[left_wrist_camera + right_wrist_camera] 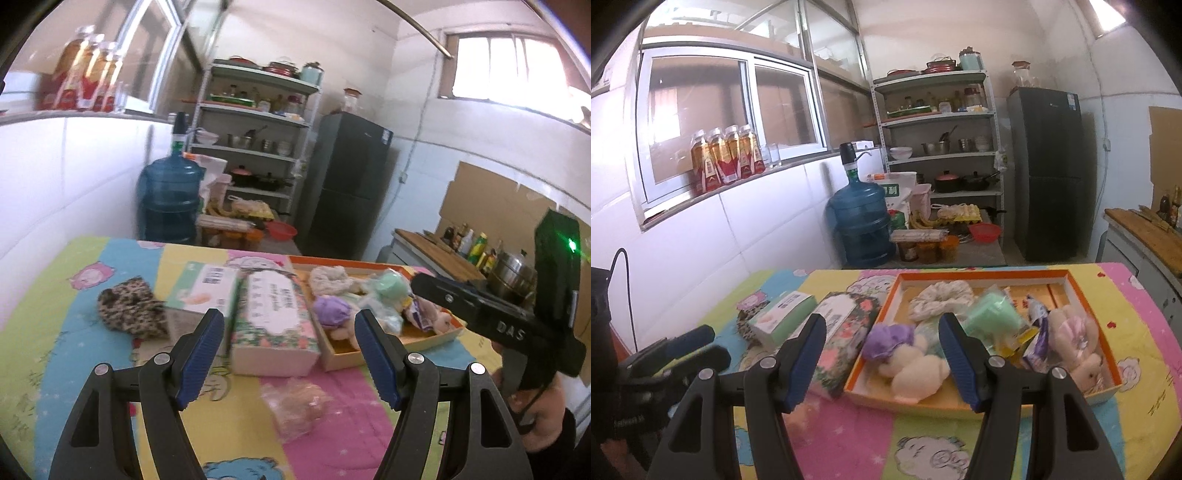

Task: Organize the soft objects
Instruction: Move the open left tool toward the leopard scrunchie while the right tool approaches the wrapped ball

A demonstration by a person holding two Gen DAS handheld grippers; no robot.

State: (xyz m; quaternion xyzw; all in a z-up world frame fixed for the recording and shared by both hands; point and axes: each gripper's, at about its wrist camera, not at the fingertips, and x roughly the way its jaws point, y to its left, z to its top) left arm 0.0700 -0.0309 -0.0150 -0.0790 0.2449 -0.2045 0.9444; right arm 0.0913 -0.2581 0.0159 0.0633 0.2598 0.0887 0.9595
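An orange-rimmed box point(1108, 354) on the table holds soft things: a cream plush with a purple cap point(912, 365), a white scrunchie point(938, 299), a green item point(993, 314) and a bagged pink plush point(1075, 339). It also shows in the left wrist view point(436, 338). A leopard-print soft item point(129, 310) lies at the left. A bagged beige plush point(299, 408) lies on the cloth below my left gripper point(290, 354), which is open and empty. My right gripper point(882, 354) is open and empty above the box's near left corner.
Two tissue packs, green point(207, 291) and floral point(273, 325), lie between the leopard item and the box. The colourful cartoon cloth point(849, 424) covers the table. Behind it stand a water jug point(860, 221), shelves point(942, 147) and a fridge point(1049, 170).
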